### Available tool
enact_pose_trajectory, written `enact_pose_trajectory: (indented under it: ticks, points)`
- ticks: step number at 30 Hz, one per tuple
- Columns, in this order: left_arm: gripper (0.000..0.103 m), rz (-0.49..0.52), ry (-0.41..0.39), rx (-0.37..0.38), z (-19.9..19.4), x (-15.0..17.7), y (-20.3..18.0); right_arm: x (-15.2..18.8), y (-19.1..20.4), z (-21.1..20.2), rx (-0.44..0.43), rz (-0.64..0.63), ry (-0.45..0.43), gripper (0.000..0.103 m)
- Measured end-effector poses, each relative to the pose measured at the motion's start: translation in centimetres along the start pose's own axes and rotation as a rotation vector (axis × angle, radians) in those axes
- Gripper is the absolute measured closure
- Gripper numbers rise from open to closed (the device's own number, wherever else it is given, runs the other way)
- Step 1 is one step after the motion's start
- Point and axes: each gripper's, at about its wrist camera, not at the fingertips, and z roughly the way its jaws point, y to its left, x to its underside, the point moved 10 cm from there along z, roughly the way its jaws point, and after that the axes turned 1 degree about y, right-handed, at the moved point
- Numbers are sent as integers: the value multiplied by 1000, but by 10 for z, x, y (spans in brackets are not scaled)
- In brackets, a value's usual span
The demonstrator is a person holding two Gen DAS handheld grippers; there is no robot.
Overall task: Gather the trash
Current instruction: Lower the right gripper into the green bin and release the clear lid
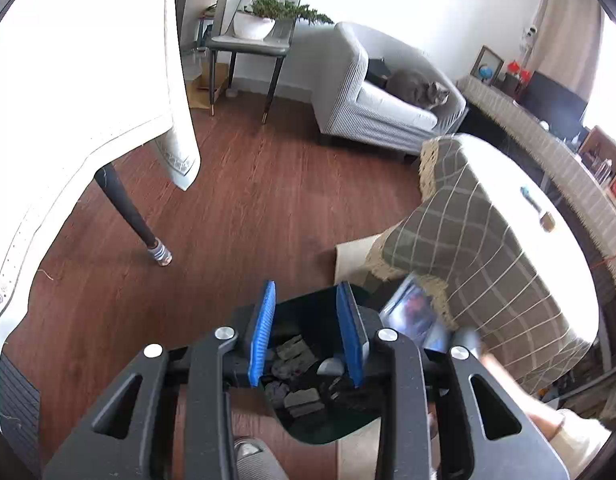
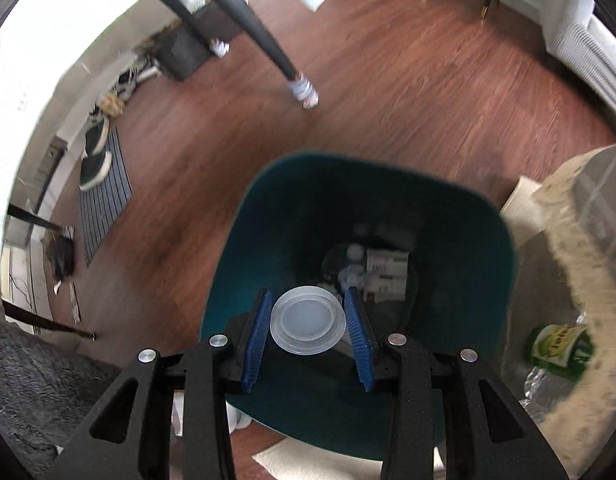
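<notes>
**A:** Where's the trash? The right hand-held gripper is gripping a clear plastic lid between its blue pads, frame centre, right above the teal bin.

**B:** The left hand-held gripper hangs spread with nothing in it over that bin, lower centre. Crushed bottle sits lower right on the floor.

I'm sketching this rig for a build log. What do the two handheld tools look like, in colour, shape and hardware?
Both match. The left tool and right tool each have two flat blue ribbed fingers on black blocks. Behind them, matte black linkage arms with triangular cut-outs pivot on round silver pins. No cables or markings show. A bare forearm with a light sleeve edge appears beside the left tool.
</notes>
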Motion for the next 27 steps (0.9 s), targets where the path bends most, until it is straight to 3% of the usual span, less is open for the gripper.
enact_pose_trajectory:
  ticks: [9, 12, 15, 21, 27]
  points:
    - [70, -16, -58, 19, -18, -18, -5, 33, 2, 41, 36, -16, 117, 64]
    - [70, -18, -58, 12, -17, -19, -5, 38, -2, 40, 48, -9, 133, 53]
    - [70, -17, -65, 19, -19, -23, -10, 42, -7, 35, 68, -15, 139, 51]
    - [70, 3, -115, 33, -33, -34, -31, 49, -13, 25, 55, -15, 117, 51]
    - [65, 3, -155, 56, -45, -45, -54, 40, -9, -10, 59, -44, 28, 53]
